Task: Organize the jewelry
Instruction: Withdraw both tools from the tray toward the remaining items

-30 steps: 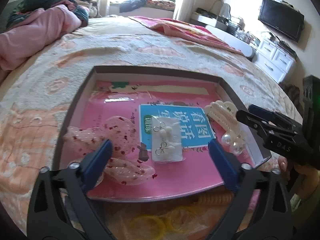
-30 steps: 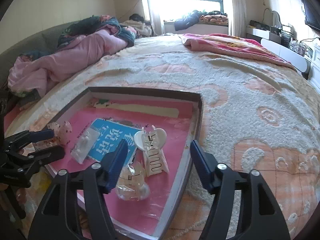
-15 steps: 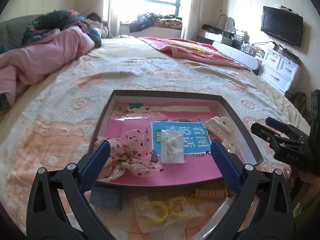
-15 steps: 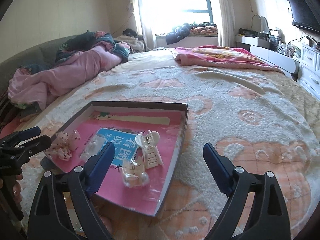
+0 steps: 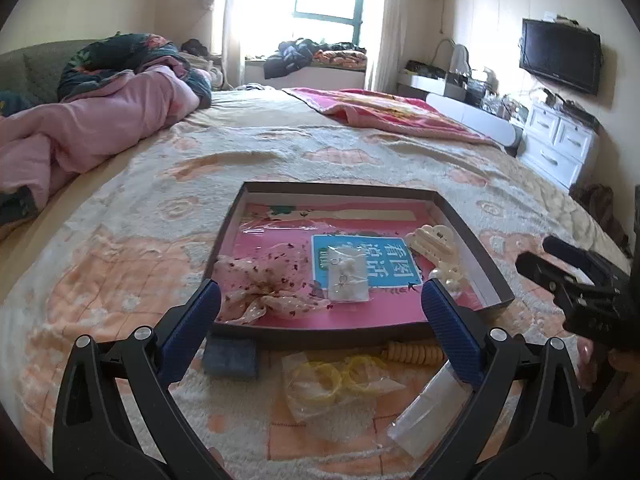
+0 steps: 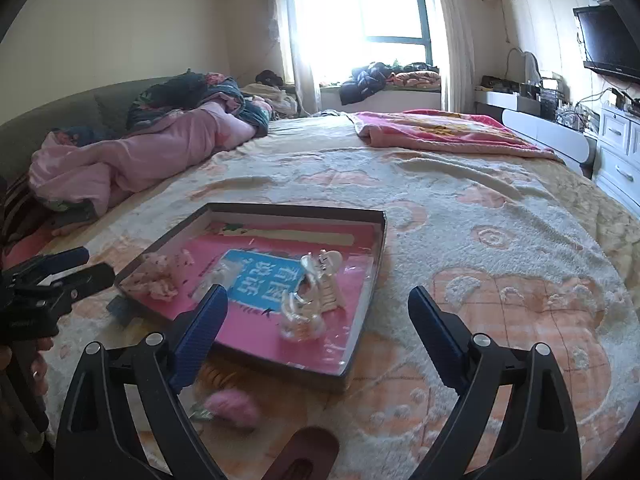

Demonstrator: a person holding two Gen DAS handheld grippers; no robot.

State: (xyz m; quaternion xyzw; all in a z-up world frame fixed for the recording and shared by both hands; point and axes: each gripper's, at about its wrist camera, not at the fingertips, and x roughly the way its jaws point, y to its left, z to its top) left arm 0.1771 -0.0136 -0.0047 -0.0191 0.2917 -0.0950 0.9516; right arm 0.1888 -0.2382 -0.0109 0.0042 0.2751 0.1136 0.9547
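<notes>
A shallow dark box (image 5: 340,191) (image 6: 374,248) with a pink lining lies on the bed. In it are a pink floral scrunchie (image 5: 260,288) (image 6: 160,276), a bag of earrings (image 5: 347,276), a cream claw clip (image 5: 432,240) (image 6: 326,276) and a clear pearl clip (image 5: 448,274) (image 6: 300,316). In front of the box lie bagged yellow rings (image 5: 336,378), an orange spiral tie (image 5: 412,350), a dark blue pad (image 5: 230,356) and a clear packet (image 5: 430,412). My left gripper (image 5: 320,332) is open and empty above these. My right gripper (image 6: 316,324) is open and empty, near the box's front edge.
A pink fluffy item (image 6: 232,406) and a brown oval object (image 6: 304,456) lie near the right gripper. A pink quilt (image 5: 80,132) is heaped at the left, a red blanket (image 5: 384,112) at the far side. White drawers (image 5: 560,148) and a TV (image 5: 560,56) stand right.
Both grippers have pulled back and risen away from the box, so more of the bed and the loose items in front of the box show. Both stay open.
</notes>
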